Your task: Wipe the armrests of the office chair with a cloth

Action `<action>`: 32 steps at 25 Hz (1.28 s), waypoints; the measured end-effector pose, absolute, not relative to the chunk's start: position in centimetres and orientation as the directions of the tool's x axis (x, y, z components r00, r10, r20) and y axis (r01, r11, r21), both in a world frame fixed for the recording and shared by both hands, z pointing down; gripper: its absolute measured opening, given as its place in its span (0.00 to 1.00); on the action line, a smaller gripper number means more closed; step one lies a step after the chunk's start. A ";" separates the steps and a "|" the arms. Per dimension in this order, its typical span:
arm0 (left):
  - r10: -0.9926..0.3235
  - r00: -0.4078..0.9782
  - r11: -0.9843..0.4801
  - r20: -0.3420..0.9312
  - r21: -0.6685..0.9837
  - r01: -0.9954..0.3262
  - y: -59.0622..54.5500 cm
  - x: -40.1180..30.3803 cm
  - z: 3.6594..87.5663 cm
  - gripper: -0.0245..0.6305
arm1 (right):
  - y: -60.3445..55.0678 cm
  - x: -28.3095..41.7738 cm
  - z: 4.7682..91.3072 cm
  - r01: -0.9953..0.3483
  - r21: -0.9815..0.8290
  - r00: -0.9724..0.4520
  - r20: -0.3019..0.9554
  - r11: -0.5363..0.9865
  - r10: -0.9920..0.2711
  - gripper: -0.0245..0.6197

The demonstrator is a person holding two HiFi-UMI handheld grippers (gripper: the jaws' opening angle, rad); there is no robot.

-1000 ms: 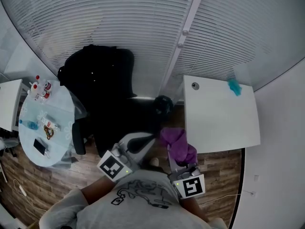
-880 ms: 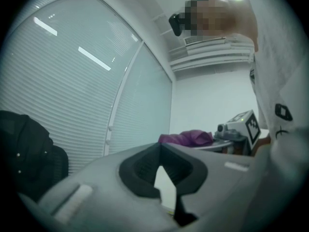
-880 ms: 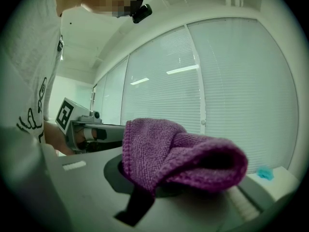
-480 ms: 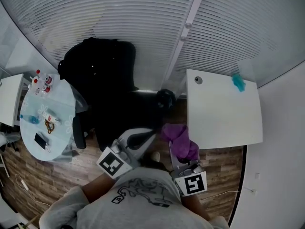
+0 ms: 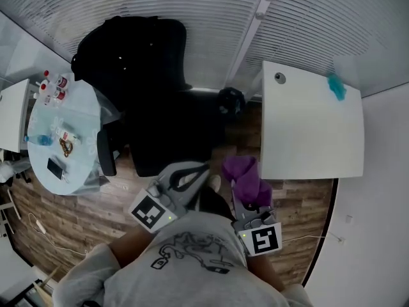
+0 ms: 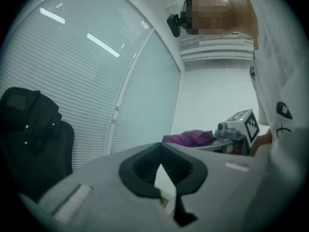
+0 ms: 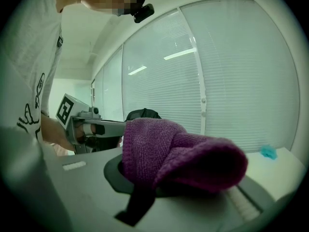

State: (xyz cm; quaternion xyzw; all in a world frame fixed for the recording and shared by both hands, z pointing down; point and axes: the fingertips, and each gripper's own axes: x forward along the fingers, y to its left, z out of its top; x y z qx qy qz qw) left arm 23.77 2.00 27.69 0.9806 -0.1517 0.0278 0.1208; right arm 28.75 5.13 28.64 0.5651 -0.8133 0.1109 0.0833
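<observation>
- The right claw (image 5: pixel 250 203) pinches the purple cloth (image 7: pixel 178 153); the left claw (image 6: pixel 160 148) is pressed together, empty.
- The office chair (image 5: pixel 153 107) stands ahead of both claws. I'd lay the cloth's loose fold flat along an armrest (image 5: pixel 106 153).

Narrow lane of bare wood floor (image 5: pixel 246 142) at centre right, between black office chair (image 5: pixel 150 94) and white desk (image 5: pixel 313 123). Closed off at top by blinds (image 5: pixel 211 18). Left of chair, hemmed in by round glass table (image 5: pixel 84 130) just beside the armrest (image 5: pixel 105 155). Wider open floor at lower left.
</observation>
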 end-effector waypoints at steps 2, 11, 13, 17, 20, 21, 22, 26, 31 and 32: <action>-0.293 0.950 -0.919 0.109 0.240 -0.311 2.2 23.6 28.8 0.04 | 5.5 28.6 29.7 -0.935 -0.103 -0.354 0.278 0.339 -0.893 0.08; -0.290 0.950 -0.923 0.117 0.230 -0.310 2.2 23.2 29.6 0.04 | 5.7 27.9 30.2 -0.926 -0.104 -0.377 0.278 0.363 -0.883 0.08; -0.290 0.949 -0.924 0.119 0.221 -0.311 1.9 23.2 29.8 0.04 | 5.5 27.7 30.5 -0.923 -0.096 -0.385 0.279 0.374 -0.880 0.08; -0.302 0.945 -0.919 0.126 0.224 -0.324 1.1 23.2 30.7 0.04 | 4.8 27.6 31.2 -0.917 -0.083 -0.397 0.285 0.390 -0.873 0.08; -0.310 0.943 -0.917 0.122 0.223 -0.330 0.3 23.3 31.2 0.04 | 4.1 27.7 32.0 -0.914 -0.078 -0.403 0.288 0.398 -0.869 0.08; -0.312 0.942 -0.917 0.123 0.220 -0.332 0.0 23.4 31.5 0.04 | 3.9 27.8 32.4 -0.912 -0.072 -0.406 0.292 0.403 -0.866 0.08; -0.313 0.942 -0.917 0.125 0.217 -0.334 -0.3 23.4 31.8 0.04 | 3.6 27.8 32.9 -0.910 -0.065 -0.409 0.298 0.409 -0.863 0.08; -0.316 0.939 -0.919 0.136 0.202 -0.339 -1.3 23.4 33.7 0.04 | 2.7 28.1 35.0 -0.904 -0.050 -0.416 0.333 0.425 -0.846 0.08; -0.292 0.944 -0.932 0.154 0.175 -0.317 -2.5 24.3 37.3 0.04 | 1.4 28.3 37.7 -0.894 -0.029 -0.428 0.349 0.447 -0.834 0.08; -0.287 0.946 -0.935 0.148 0.173 -0.311 -2.7 24.4 37.9 0.04 | 1.1 28.3 38.5 -0.892 -0.029 -0.431 0.360 0.451 -0.828 0.08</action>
